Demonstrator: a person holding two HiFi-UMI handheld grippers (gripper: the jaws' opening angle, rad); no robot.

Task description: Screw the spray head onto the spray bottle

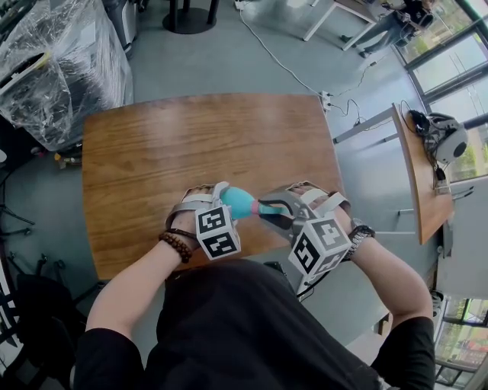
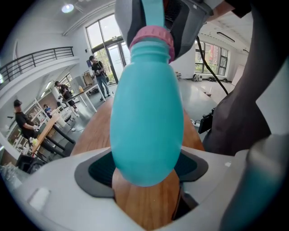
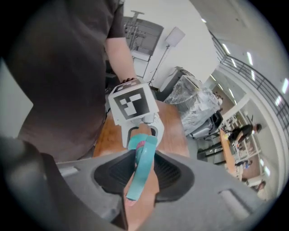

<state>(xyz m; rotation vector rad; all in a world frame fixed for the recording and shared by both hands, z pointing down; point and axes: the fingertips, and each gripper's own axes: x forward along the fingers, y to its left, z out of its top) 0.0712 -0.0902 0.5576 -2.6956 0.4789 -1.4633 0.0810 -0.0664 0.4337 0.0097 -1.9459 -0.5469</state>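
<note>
Over the wooden table's (image 1: 168, 145) near edge, my left gripper (image 1: 226, 204) is shut on the round teal spray bottle (image 1: 238, 201). In the left gripper view the bottle (image 2: 146, 122) fills the gap between the pads, neck pointing away. A pink collar (image 2: 151, 38) sits on the neck, with the teal spray head (image 2: 153, 13) above it. My right gripper (image 1: 276, 211) meets it from the right and is shut on the spray head (image 1: 269, 208). In the right gripper view the head's trigger (image 3: 142, 169) lies between the pads. The left gripper's marker cube (image 3: 131, 103) is just beyond it.
A plastic-wrapped bundle (image 1: 61, 61) stands on the floor at the upper left. A second wooden desk (image 1: 423, 183) is to the right, and a cable (image 1: 282, 61) runs across the grey floor. People stand far off in the hall (image 2: 97, 74).
</note>
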